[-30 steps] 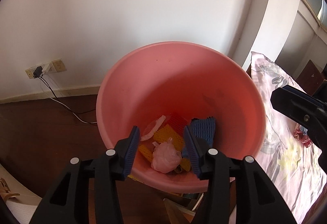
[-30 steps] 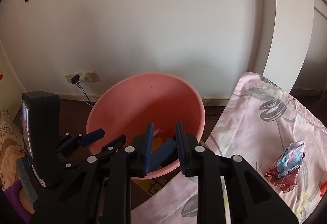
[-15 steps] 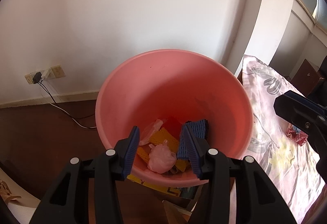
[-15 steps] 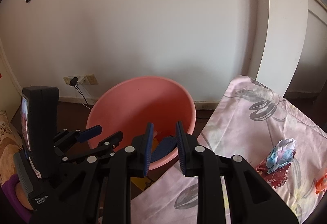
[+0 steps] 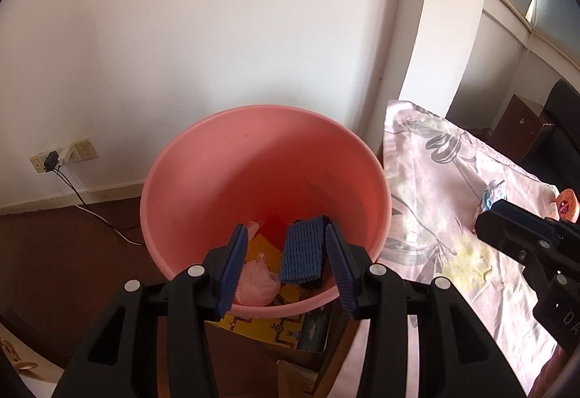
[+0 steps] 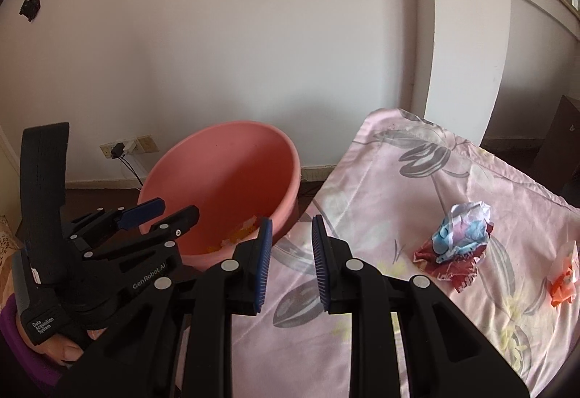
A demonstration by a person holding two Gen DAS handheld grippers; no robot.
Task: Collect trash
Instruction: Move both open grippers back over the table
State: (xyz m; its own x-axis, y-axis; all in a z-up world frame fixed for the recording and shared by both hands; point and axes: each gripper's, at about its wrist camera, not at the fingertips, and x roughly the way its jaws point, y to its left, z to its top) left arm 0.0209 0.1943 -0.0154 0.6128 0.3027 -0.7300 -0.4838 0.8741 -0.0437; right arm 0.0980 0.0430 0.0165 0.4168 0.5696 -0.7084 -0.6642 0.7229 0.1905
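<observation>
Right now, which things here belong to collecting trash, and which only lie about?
For the job:
- round pink plastic basin
- crumpled blue-and-red wrapper on the cloth
- small orange-and-white wrapper

Just lying about:
- pink flowered cloth
- black plug in the wall socket
- dark wooden cabinet

This looks like a room in a home. A white plastered wall (image 6: 253, 35) fills the upper frame, with sockets (image 5: 65, 156) low at the left above a skirting board and dark wooden floor (image 5: 54, 253). At the right lies a pink floral bedsheet (image 6: 417, 187), beside a pink plastic basin (image 5: 203, 180).
</observation>
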